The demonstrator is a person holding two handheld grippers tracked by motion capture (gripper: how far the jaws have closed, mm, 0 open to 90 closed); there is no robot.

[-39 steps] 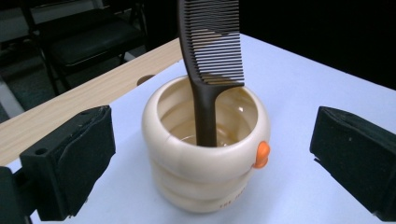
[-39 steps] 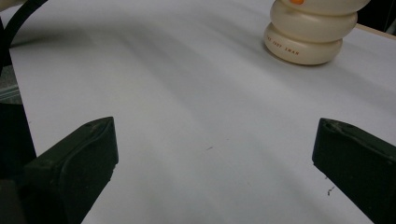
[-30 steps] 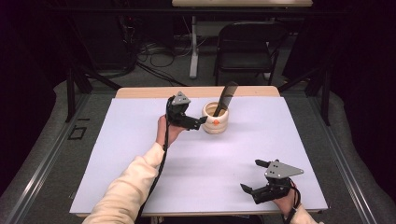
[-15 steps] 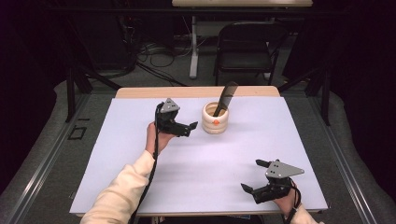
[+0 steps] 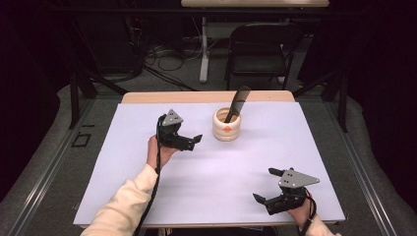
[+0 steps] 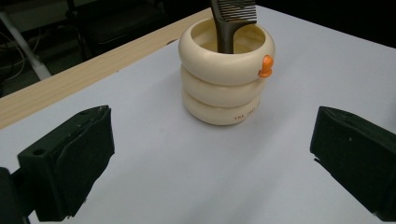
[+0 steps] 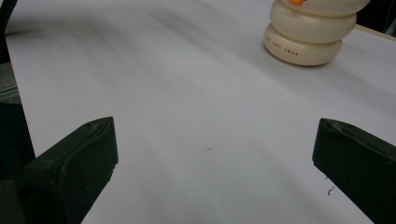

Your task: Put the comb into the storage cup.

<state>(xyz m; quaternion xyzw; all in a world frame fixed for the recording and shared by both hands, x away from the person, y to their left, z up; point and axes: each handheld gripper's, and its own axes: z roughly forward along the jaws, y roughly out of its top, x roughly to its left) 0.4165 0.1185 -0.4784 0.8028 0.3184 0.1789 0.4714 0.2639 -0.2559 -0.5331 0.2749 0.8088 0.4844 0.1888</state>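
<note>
One white table top (image 5: 206,191) (wooden far edge), dark room beyond.

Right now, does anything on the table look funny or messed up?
Nothing is spilled or broken. The only odd thing: a comb stands leaning in the cream cup, where you might expect a pencil.

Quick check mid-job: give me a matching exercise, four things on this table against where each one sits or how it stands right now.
Things:
1. comb
2. cream holder
3. left gripper
4. right gripper

Places or states:
A. open, at the near right part of the white table cover
B. open, just left of the holder, pointing towards it
C. stands in the holder, leaning, teeth end up
D. stands on the cover near the far edge, a small orange mark on its side

Pairs: 1-C, 2-D, 3-B, 4-A
</note>
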